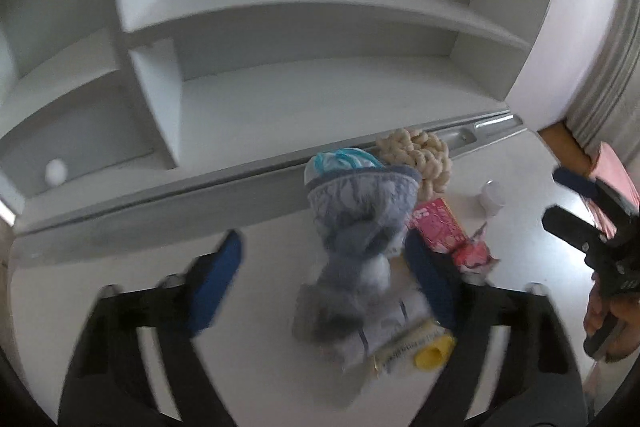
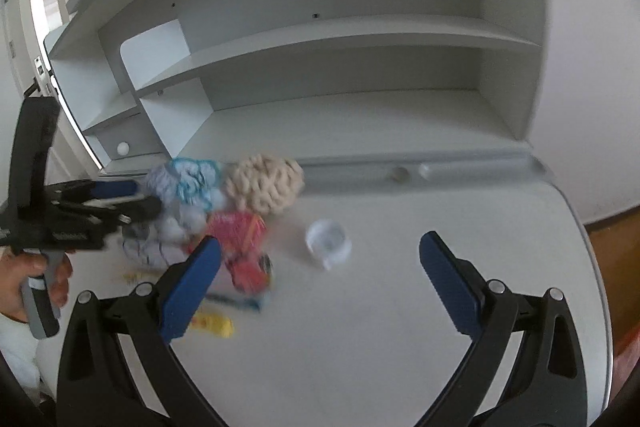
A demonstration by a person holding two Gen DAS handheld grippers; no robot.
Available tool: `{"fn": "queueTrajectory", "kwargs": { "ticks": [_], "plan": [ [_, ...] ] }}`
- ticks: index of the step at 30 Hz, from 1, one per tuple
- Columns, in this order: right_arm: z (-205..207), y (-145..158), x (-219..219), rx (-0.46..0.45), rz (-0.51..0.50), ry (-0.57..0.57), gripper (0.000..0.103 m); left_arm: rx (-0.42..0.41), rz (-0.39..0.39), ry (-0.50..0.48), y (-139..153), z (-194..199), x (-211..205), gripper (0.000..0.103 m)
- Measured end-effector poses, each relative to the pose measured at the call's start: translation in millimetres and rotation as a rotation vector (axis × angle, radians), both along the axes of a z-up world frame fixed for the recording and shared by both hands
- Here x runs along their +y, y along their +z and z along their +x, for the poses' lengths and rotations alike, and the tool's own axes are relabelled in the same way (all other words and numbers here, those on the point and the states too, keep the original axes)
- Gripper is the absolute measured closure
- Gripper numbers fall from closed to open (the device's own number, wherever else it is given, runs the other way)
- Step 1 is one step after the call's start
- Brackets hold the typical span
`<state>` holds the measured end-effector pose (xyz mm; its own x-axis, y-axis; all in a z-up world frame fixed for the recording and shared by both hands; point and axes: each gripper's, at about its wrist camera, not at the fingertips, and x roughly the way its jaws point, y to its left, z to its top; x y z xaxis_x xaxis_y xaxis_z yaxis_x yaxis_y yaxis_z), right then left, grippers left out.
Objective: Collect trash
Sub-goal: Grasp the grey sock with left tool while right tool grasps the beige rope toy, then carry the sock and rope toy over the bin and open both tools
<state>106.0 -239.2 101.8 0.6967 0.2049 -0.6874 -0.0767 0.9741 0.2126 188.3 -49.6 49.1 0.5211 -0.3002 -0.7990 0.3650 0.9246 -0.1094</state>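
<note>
A heap of trash lies on the white desk (image 2: 400, 307): a grey-blue patterned cloth (image 1: 360, 223), a beige knotted yarn ball (image 1: 416, 157), a pink wrapper (image 1: 444, 227), a yellow-tipped packet (image 1: 416, 347) and a small white cup (image 1: 493, 195). My left gripper (image 1: 328, 279) is open, its fingers either side of the grey cloth. My right gripper (image 2: 320, 279) is open and empty above the desk, the pink wrapper (image 2: 244, 243) by its left finger and the white cup (image 2: 328, 241) between the fingers, farther off. The yarn ball (image 2: 264, 183) lies beyond.
A white shelf unit (image 1: 320, 27) stands behind the desk, with a groove (image 2: 420, 171) along its base. A small white ball (image 1: 56, 171) sits in the left cubby. A pink box (image 1: 612, 183) and a wooden floor (image 2: 616, 259) lie to the right.
</note>
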Motion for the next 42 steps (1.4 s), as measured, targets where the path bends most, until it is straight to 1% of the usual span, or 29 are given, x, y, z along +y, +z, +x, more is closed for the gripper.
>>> {"fn": "queueTrajectory", "kwargs": {
  "ticks": [2, 4, 5, 6, 7, 11, 14, 15, 17, 18, 19, 20, 22, 26, 32, 35, 42],
  "plan": [
    [16.8, -3.1, 9.0, 0.012, 0.006, 0.042, 0.007, 0.022, -0.018, -0.018, -6.6, 10.3, 2.5, 0.059],
    [30.4, -7.7, 18.1, 0.027, 0.000, 0.073, 0.007, 0.038, -0.046, -0.036, -11.3, 17.8, 7.3, 0.067],
    [38.2, -11.0, 23.6, 0.041, -0.008, 0.094, 0.007, 0.039, -0.048, -0.041, -12.3, 20.2, 8.9, 0.076],
    [45.0, -13.6, 28.2, 0.052, -0.018, 0.109, 0.007, 0.039, -0.064, -0.051, -12.2, 22.1, 12.0, 0.080],
    [49.8, -15.2, 31.8, 0.058, -0.024, 0.121, 0.007, 0.039, -0.074, -0.049, -11.2, 22.6, 14.9, 0.082],
    [77.8, -22.1, 47.8, 0.086, -0.057, 0.157, 0.007, 0.028, -0.093, -0.033, -7.2, 24.9, 28.9, 0.084],
    [96.4, -27.3, 54.6, 0.106, -0.063, 0.167, 0.008, 0.030, -0.100, -0.017, -7.9, 27.7, 37.8, 0.084],
    [100.7, -29.2, 56.2, 0.114, -0.060, 0.173, 0.011, 0.032, -0.103, -0.010, -8.8, 29.1, 41.4, 0.084],
    [106.7, -34.6, 57.6, 0.135, -0.043, 0.189, 0.027, 0.039, -0.109, 0.003, -11.0, 31.1, 48.2, 0.084],
    [108.6, -37.4, 58.1, 0.148, -0.024, 0.200, 0.042, 0.041, -0.113, 0.008, -12.0, 31.6, 51.5, 0.084],
    [110.0, -39.0, 58.3, 0.156, -0.009, 0.204, 0.051, 0.044, -0.115, 0.011, -12.9, 31.9, 56.1, 0.084],
    [109.0, -40.1, 58.3, 0.160, 0.010, 0.206, 0.053, 0.046, -0.116, 0.014, -13.6, 31.5, 59.4, 0.084],
    [106.6, -38.1, 57.4, 0.151, 0.013, 0.200, 0.063, 0.047, -0.117, 0.016, -14.5, 32.5, 59.3, 0.084],
    [94.3, -22.8, 46.5, 0.111, 0.033, 0.164, 0.065, 0.029, -0.116, 0.021, -7.2, 28.6, 62.8, 0.084],
    [72.3, 1.2, 36.6, 0.058, 0.031, 0.130, 0.065, -0.004, -0.105, 0.028, 7.3, 7.2, 64.4, 0.084],
    [58.4, 7.0, 36.2, 0.050, 0.030, 0.125, 0.065, -0.018, -0.103, 0.028, 17.5, -0.1, 65.8, 0.084],
    [21.9, 18.5, 35.2, 0.040, 0.038, 0.114, 0.065, -0.057, -0.097, 0.026, 39.6, -33.0, 70.6, 0.084]
  ]
}}
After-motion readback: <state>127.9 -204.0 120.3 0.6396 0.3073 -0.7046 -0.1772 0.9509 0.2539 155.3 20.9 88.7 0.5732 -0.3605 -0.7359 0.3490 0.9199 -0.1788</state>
